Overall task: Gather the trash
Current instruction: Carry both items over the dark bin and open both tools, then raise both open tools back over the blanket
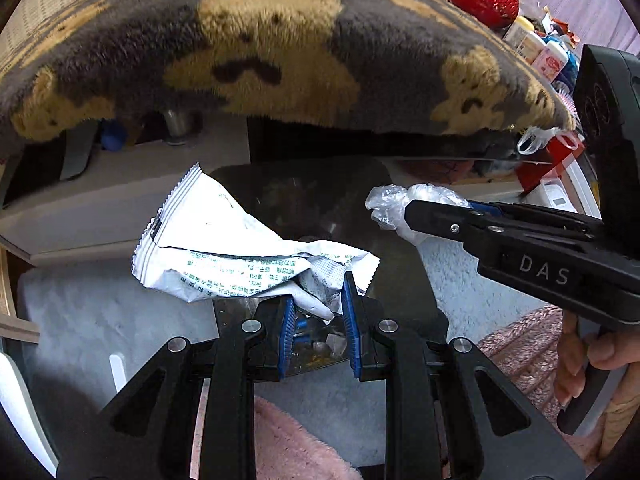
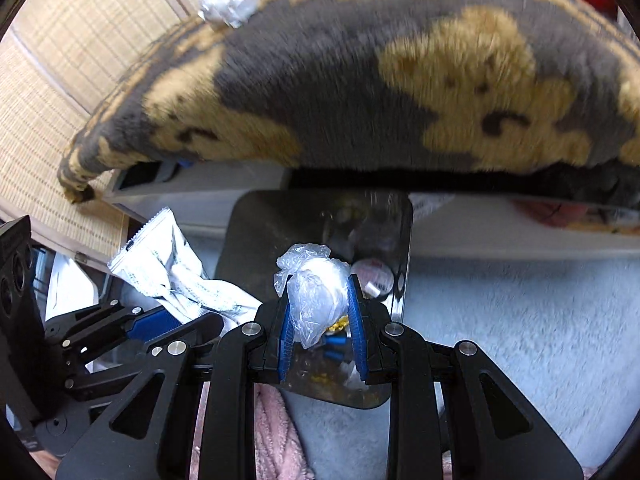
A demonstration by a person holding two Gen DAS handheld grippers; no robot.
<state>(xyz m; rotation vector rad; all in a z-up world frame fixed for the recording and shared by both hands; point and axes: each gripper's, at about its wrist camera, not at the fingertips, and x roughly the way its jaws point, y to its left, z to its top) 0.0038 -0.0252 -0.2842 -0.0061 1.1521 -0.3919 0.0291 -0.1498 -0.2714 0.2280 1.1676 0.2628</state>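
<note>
1. Blue-padded fingers (image 1: 289,332) of the left gripper (image 1: 318,316) sit nearest the lens, pinching the crumpled end of a white snack wrapper (image 1: 224,248) with green print; the rest of the wrapper fans out up and to the left, held in the air above the dark trash bin (image 1: 304,200).
2. Below the gripper, a pink fluffy cloth (image 1: 288,436) lies on a pale grey rug (image 1: 92,320).
3. Across the top hangs a grey plush blanket (image 1: 248,56) with tan bears, draped over the desk edge.
4. To the right, the right gripper (image 2: 322,312) has its fingers (image 2: 356,320) closed on a clear crumpled plastic bag (image 2: 316,292), also over the bin (image 2: 280,232); small scraps show inside it.
5. A crumpled white paper ball (image 2: 228,2) rests on top of the blanket (image 2: 360,80).
6. Far right on the desk stand a red glossy bag (image 1: 484,0) and small bottles (image 1: 536,50).
</note>
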